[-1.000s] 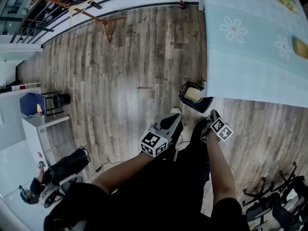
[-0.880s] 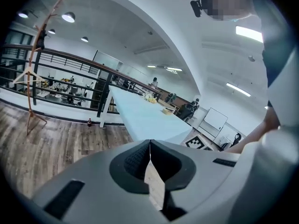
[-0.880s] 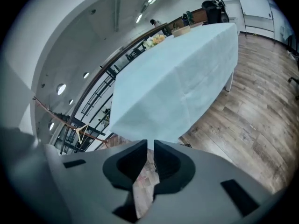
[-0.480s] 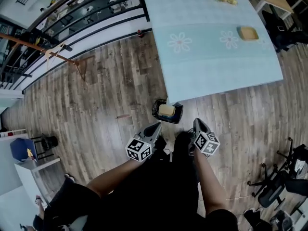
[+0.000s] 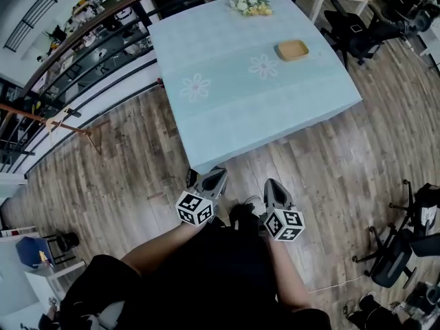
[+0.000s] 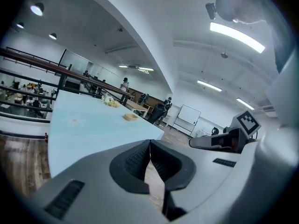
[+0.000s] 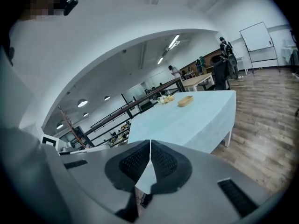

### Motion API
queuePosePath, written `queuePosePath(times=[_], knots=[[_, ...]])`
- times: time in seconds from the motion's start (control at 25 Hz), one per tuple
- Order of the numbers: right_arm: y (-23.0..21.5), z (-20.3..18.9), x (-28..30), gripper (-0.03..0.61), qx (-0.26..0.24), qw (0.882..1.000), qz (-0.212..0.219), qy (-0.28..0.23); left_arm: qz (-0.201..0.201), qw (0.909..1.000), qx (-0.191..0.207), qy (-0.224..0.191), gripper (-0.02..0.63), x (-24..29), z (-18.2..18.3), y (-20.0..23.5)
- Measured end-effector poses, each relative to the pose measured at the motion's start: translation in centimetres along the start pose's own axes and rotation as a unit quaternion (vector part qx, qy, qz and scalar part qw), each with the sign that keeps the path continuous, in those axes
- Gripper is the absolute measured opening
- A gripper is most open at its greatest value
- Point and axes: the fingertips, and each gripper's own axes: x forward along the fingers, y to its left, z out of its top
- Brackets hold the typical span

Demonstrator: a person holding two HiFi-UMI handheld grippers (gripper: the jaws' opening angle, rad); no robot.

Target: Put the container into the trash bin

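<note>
Wood-plank flooring surrounds a large table covered in a pale blue cloth with daisy prints, which the person faces from its near left corner. A shallow tan oblong container rests on the tabletop close to the right edge, well past the middle toward the far end. A small bunch of yellow and white flowers lies at the far edge beyond it.

Both tools hang low in front of the person's dark clothing, short of the table. The left gripper sits just at the near left corner, with its ribbed pads pressed together and nothing between them. The right gripper is just off the near edge; its pads also meet and it holds nothing.

The container lies ahead of both grippers and to the right, well apart from them across the cloth. The right gripper is the nearer of the two, so the reach looks to be its job. The container's long axis seems to run roughly along the near edge, across the line of approach, so the jaws would probably close over its short width or its rim.

A dark shape shows beneath the near left corner, beside the left gripper. Whether it is the trash bin cannot be told.
</note>
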Motion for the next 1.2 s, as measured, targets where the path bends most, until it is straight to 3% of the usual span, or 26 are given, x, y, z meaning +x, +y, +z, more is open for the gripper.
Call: queuePosePath(times=[0.2, 0.52, 0.68, 0.88, 1.08, 1.2], knots=[[-5.2, 4.0, -1.1, 0.037, -0.038, 0.999, -0.004, -0.024, -0.028, 0.9995, 0.014, 0.002, 0.015, 7.3, 1.9, -4.7], [-13.2, 6.2, -2.9, 0.037, 0.009, 0.998, -0.015, -0.063, -0.072, 0.9956, 0.044, 0.041, 0.015, 15.0, 1.0, -9.4], [-15.1, 7.6, -2.8, 0.037, 0.025, 0.997, -0.010, -0.066, -0.073, 0.9952, 0.051, 0.042, 0.015, 17.7, 1.9, -10.7], [-16.7, 11.4, -1.4, 0.037, -0.016, 0.998, -0.006, -0.061, -0.071, 0.9961, 0.049, 0.020, 0.015, 21.3, 4.2, -12.0], [-18.8, 15.9, 3.3, 0.037, -0.037, 0.998, -0.006, -0.057, -0.045, 0.9976, 0.052, 0.002, 0.015, 25.2, 7.4, -10.4], [-20.4, 18.2, 6.3, 0.037, -0.051, 0.998, -0.008, -0.043, -0.052, 0.9978, 0.041, -0.003, 0.015, 28.3, 8.9, -10.0]])
